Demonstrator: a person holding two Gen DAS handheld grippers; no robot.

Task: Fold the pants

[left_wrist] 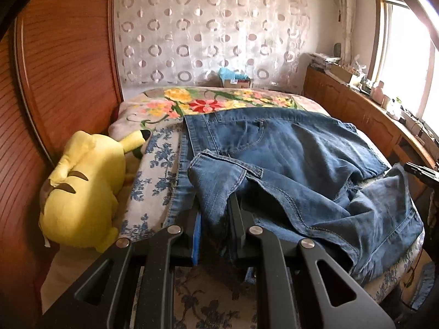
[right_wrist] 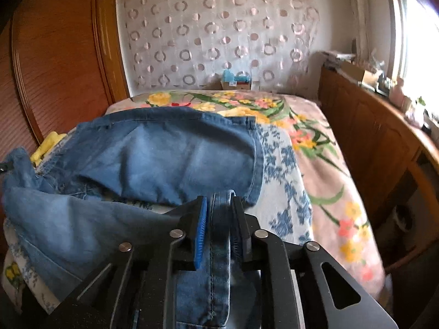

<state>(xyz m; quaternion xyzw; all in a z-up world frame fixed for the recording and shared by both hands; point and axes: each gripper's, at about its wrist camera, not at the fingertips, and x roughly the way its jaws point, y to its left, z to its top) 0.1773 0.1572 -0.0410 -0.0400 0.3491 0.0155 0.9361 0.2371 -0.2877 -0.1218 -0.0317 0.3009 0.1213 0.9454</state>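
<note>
Blue jeans (left_wrist: 288,150) lie crumpled across the bed, with the waistband toward the far left in the left wrist view. My left gripper (left_wrist: 215,213) is shut on a bunched fold of the denim near the waist, lifted off the bed. In the right wrist view the jeans (right_wrist: 164,159) spread to the left, one leg folded over. A hemmed strip of denim runs between the jaws of my right gripper (right_wrist: 219,205). A thin gap shows beside the blue pad (right_wrist: 201,230), so the jaws stand slightly open around the strip.
A yellow plush toy (left_wrist: 82,189) lies at the bed's left edge against a wooden wardrobe (left_wrist: 63,68). A long wooden cabinet (right_wrist: 370,142) with clutter on top runs along the right side under the window. The floral bedcover (right_wrist: 315,150) lies bare to the right. A small box (left_wrist: 236,81) stands beyond the bed.
</note>
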